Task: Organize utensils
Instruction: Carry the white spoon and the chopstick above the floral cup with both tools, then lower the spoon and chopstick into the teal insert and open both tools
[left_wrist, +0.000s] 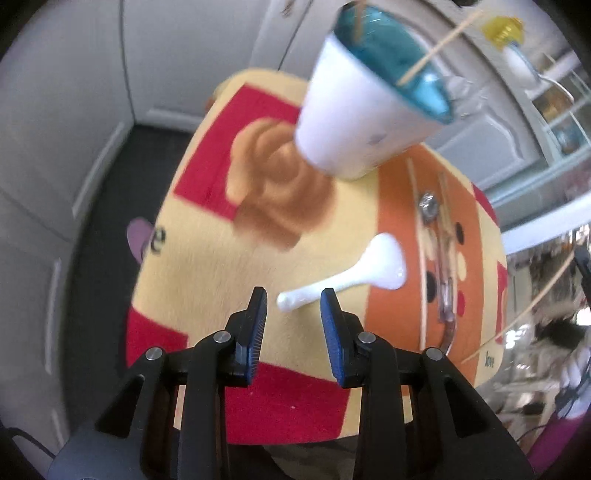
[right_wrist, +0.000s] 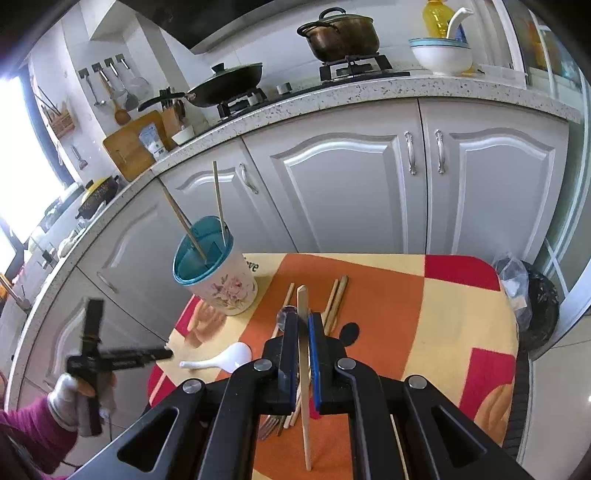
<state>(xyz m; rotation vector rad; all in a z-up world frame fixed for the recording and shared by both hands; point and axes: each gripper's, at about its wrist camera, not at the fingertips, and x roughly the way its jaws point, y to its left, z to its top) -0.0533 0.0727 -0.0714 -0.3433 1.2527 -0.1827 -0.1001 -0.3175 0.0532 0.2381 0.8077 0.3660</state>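
Observation:
A white ceramic spoon (left_wrist: 373, 269) lies on the patterned cloth of the table (left_wrist: 207, 236). My left gripper (left_wrist: 293, 295) hangs open just above it, and the end of the spoon's handle shows between the blue pads without touching them. The white cup with a teal rim (left_wrist: 354, 122) stands beyond and holds two chopsticks. In the right wrist view my right gripper (right_wrist: 303, 317) is shut on a wooden chopstick (right_wrist: 303, 387), held above the table. Below it lie more chopsticks (right_wrist: 334, 304), a metal spoon (right_wrist: 283, 316) and a fork (right_wrist: 267, 424). The cup (right_wrist: 221, 280), the white spoon (right_wrist: 221, 360) and the left gripper (right_wrist: 162, 355) appear to the left.
White cabinets (right_wrist: 351, 184) and a counter with a stove, a pot (right_wrist: 340, 33) and a pan (right_wrist: 229, 83) stand behind the table. A bowl (right_wrist: 439, 55) sits on the counter. A bin with a black bag (right_wrist: 535, 306) stands at the table's right edge.

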